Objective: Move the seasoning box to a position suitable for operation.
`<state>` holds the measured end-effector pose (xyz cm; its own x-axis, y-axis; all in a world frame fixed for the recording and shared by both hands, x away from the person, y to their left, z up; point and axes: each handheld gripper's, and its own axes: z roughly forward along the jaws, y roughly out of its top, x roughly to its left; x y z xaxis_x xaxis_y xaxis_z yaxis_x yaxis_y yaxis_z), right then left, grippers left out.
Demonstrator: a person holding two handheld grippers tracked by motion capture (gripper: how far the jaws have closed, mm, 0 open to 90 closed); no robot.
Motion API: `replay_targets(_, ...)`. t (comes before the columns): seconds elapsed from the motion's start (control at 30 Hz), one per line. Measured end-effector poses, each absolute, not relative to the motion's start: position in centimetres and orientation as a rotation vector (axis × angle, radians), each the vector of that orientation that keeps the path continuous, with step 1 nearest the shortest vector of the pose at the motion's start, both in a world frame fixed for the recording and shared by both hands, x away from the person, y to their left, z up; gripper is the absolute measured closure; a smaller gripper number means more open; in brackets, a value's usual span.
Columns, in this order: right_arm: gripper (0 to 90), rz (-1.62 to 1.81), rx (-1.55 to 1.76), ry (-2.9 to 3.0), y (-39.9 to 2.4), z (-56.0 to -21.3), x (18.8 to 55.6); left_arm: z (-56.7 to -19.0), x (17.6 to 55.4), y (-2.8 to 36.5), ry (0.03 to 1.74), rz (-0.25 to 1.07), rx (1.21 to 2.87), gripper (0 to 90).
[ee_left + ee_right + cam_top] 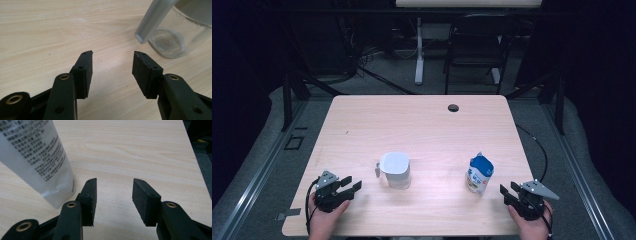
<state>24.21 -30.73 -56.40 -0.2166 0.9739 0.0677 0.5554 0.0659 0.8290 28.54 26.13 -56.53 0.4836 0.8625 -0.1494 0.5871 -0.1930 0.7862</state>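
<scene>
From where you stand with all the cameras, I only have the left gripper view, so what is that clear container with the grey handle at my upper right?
Observer: It is a clear pitcher with a white lid, standing upright near the middle of the table.
Operator: Is anything else out there?
Observer: Yes, a blue and white pouch stands to the pitcher's right, apart from it.
Operator: Where is the right gripper?
Observer: The right gripper rests near the table's front right corner, just short of the pouch, not touching it.
Operator: Does it hold anything?
Observer: No, its pads stand apart with bare table between them; the left gripper is open too.
</scene>
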Motion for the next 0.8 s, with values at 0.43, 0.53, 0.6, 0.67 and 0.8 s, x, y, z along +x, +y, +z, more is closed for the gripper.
replay_targets(0.43, 48.7, 1.073, 1.484, 1.867, -30.3, -56.4, 22.2, -55.1, 27.7, 26.9, 1.137, 0.332, 1.907, 49.6)
replay_targets(0.53, 48.5, 1.092, 1.502, 1.861, -30.2, -56.2, 22.2, -54.9, 27.9, 26.7, 1.131, 0.320, 1.885, 46.6)
replay_targets(0.6, 48.8, 1.097, 1.492, 1.862, -30.0, -56.1, 22.2, -55.1, 27.8, 26.7, 1.118, 0.321, 1.897, 45.5)
replay_targets(0.67, 49.4, 1.100, 1.470, 1.868, -29.7, -55.9, 22.1, -55.2, 27.8, 26.7, 1.114, 0.326, 1.923, 45.0)
replay_targets(0.8, 48.8, 1.103, 1.456, 1.869, -29.3, -55.6, 22.0, -55.2, 27.7, 26.3, 1.126, 0.330, 1.914, 44.3)
